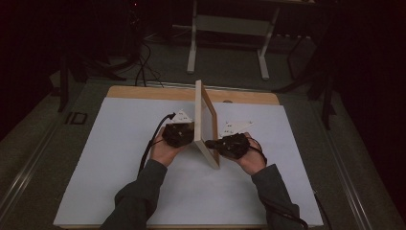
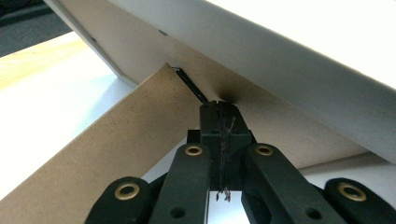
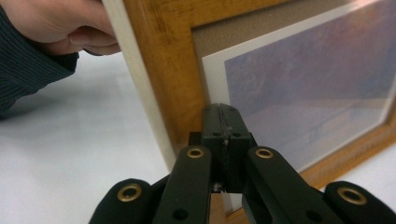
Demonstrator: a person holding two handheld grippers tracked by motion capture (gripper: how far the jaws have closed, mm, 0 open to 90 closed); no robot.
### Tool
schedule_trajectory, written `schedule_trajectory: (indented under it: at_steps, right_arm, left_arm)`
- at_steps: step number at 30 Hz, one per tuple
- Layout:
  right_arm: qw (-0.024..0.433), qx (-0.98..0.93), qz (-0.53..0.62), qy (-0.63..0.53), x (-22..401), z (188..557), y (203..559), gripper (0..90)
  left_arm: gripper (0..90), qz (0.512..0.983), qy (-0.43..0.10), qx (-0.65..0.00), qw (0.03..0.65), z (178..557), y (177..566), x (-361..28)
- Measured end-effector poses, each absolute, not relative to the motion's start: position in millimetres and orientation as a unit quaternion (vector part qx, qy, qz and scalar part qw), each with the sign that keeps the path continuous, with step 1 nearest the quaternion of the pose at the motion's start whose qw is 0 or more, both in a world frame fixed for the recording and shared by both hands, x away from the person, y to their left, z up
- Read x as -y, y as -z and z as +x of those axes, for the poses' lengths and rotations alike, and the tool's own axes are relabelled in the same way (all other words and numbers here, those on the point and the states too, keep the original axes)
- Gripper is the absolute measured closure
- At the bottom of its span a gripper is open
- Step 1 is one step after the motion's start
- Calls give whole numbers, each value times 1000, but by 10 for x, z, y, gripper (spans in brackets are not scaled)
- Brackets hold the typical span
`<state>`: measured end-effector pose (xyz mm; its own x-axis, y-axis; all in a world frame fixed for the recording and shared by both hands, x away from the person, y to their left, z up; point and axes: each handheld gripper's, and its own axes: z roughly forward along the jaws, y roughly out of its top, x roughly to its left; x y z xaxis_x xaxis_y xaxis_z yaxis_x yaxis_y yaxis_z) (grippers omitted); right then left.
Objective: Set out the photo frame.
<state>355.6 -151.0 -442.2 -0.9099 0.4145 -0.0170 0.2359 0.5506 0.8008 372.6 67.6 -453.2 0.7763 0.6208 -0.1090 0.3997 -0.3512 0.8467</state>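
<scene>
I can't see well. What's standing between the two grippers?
A wooden picture frame stands on edge between the left gripper and the right gripper, in the high view.

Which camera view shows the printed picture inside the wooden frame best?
The right gripper view: the print faces that camera, behind the right gripper. The high view shows the frame nearly edge-on. The left gripper view shows its brown back and stand.

Beyond your work lies a white sheet [image 1: 119, 158] covering the wooden table [image 1: 143, 92], whose bare strip shows along the far edge. Past it, on the grey floor [image 1: 230, 67], you see a white metal stand [image 1: 229, 28] and dark cables [image 1: 141, 67].
</scene>
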Motion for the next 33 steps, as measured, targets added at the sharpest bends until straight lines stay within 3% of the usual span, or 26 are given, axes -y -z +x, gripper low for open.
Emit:
schedule_trajectory:
  at_steps: [25,33]
  right_arm:
    - [108,-876,184,-433,1416,3553,4426,900]
    - [116,-876,187,-428,1434,3532,4441,857]
  left_arm:
    - [900,804,-88,-315,497,3785,4589,-762]
    - [820,805,-93,-337,480,3731,4575,-803]
